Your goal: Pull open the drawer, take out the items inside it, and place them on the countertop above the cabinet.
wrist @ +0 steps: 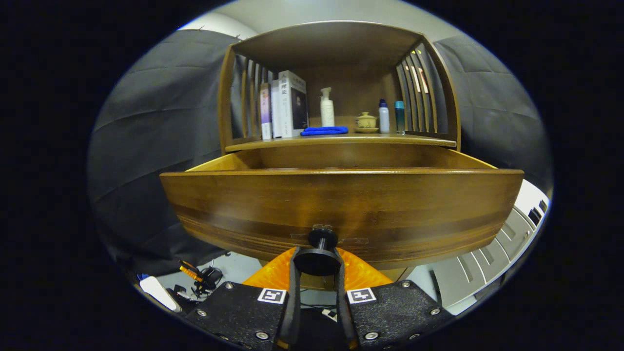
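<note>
Currently, the gripper (317,263) sits at the bottom centre of the frame, its two fingers (294,292) clamped on the round dark knob (318,261) of the drawer (341,209). Both fingers press against the sides of the knob, which projects from the lower middle of the drawer front.

The drawer is pulled out from the cabinet (336,73). Its wooden front panel spans the centre of the frame, and its side walls run back toward the cabinet body. The interior of the drawer is hidden behind the front panel, so its contents cannot be determined.

Above the drawer, in the upper centre of the frame, lies the countertop (341,140), enclosed by slatted side walls and a top board. Standing on it, from left to right:
- a row of upright books (285,105);
- a white pump bottle (326,107), with a folded blue cloth (324,130) lying just in front of it;
- a small lidded cup on a saucer (365,122);
- a white bottle with a blue cap (384,117), just beside a teal bottle (399,117).

An orange object (273,273) shows below the drawer front, behind the fingers. Cables and small items (200,280) lie at the lower left of the frame.
</note>
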`<act>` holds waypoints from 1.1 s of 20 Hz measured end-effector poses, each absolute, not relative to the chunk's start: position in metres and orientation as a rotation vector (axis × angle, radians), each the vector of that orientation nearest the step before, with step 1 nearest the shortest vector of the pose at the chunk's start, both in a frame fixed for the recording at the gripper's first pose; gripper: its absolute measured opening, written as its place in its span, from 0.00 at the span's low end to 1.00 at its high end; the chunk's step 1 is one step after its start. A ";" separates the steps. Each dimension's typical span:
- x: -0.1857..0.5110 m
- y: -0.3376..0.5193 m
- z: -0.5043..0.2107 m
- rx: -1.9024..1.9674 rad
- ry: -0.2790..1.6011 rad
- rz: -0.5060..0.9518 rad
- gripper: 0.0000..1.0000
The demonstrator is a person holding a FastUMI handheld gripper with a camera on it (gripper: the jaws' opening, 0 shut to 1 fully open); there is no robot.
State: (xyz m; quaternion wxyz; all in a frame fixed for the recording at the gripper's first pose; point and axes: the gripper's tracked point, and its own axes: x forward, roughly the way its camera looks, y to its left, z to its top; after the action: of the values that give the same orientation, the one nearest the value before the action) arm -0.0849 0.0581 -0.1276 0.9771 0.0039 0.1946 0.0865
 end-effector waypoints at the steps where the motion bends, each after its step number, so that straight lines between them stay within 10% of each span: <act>1: -0.090 0.059 -0.129 0.002 0.402 0.187 0.31; 15: -0.036 0.028 0.045 0.129 0.130 0.220 0.94; 22: 0.034 0.030 0.011 0.149 0.444 0.305 0.95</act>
State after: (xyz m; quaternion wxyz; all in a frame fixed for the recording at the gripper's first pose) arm 0.0340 0.0301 0.0105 0.9612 0.0734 0.2191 0.1504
